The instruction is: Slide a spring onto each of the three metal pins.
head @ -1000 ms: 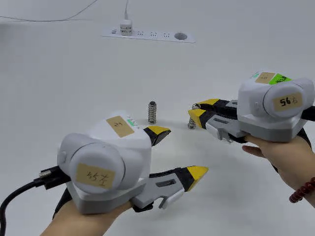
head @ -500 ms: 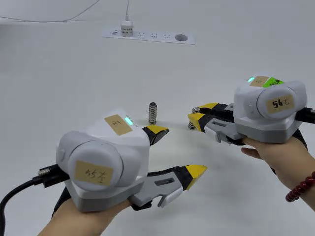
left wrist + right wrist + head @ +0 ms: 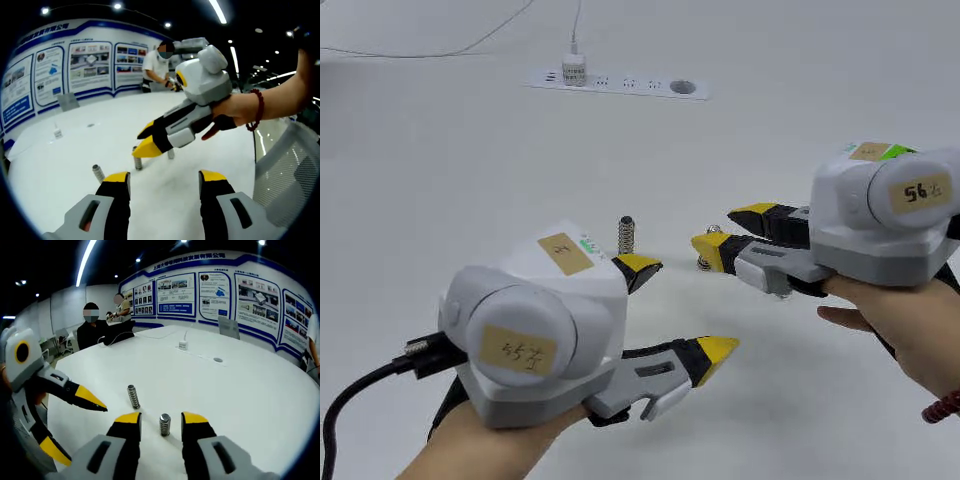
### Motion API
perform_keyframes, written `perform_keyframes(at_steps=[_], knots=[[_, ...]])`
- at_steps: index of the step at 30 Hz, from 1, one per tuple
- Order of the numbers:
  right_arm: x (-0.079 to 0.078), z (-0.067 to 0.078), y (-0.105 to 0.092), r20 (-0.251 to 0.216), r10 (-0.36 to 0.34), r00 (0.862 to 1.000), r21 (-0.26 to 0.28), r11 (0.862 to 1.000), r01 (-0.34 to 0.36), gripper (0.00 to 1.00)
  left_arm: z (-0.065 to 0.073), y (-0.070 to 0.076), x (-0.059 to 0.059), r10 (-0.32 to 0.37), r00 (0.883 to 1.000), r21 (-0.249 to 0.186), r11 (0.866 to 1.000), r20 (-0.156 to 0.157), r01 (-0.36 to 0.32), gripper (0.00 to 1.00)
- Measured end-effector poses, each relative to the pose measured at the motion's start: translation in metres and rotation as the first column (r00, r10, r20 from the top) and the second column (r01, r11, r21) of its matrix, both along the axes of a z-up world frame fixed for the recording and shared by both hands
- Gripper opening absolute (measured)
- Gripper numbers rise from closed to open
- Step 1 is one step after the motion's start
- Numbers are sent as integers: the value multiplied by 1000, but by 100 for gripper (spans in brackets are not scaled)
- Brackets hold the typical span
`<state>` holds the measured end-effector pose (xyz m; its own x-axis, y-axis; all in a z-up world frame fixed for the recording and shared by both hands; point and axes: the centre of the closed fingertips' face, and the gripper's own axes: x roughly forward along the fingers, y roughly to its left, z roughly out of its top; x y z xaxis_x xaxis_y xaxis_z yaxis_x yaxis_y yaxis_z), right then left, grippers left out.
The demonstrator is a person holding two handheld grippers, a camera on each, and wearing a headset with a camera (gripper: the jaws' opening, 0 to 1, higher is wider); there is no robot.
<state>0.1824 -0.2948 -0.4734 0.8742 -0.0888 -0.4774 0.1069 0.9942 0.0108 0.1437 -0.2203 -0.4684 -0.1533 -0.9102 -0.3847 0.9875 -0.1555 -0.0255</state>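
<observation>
Spring-clad pin [image 3: 164, 423] just right of its sprung neighbour [image 3: 133, 396] stands between the jaws of the right gripper [image 3: 733, 227], now spread wider: likely released, spring seated. Left gripper [image 3: 680, 306] gapes empty.

White worktable [image 3: 460, 170] seen from the head view, with a power strip [image 3: 615, 83] at 12 o'clock holding one adapter [image 3: 573, 68] and a cable [image 3: 430, 53] trailing toward 10 o'clock. In the right gripper view, blue-bordered display panels [image 3: 220, 290] cover the far wall from 12 to 2 o'clock, a light strip [image 3: 87, 260] crosses the ceiling at 11 o'clock, and two people [image 3: 95, 332] are beyond the table's far edge at 10 o'clock. In the left gripper view, more display panels line the wall at 10 to 11 o'clock, ceiling lamps [image 3: 219, 11] shine at 1 o'clock and a mesh chair back [image 3: 292, 170] stands at 4 o'clock
</observation>
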Motion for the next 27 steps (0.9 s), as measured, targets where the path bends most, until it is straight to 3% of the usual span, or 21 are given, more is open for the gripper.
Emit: perform_keyframes(at_steps=[11, 20, 27], knots=[[-24, 20, -7, 28, -58, 998, 27, 998, 57, 43, 4, -14, -6, 5, 999, -10, 1000, 36, -5, 61], [-43, 32, -12, 57, -92, 994, 53, 995, 89, 45, -4, -32, -15, -18, 999, 3, 1000, 34, 18, 53], [-57, 38, -21, 98, -135, 986, 59, 990, 130, 46, -14, -48, -20, -23, 1000, 23, 999, 11, 23, 52]])
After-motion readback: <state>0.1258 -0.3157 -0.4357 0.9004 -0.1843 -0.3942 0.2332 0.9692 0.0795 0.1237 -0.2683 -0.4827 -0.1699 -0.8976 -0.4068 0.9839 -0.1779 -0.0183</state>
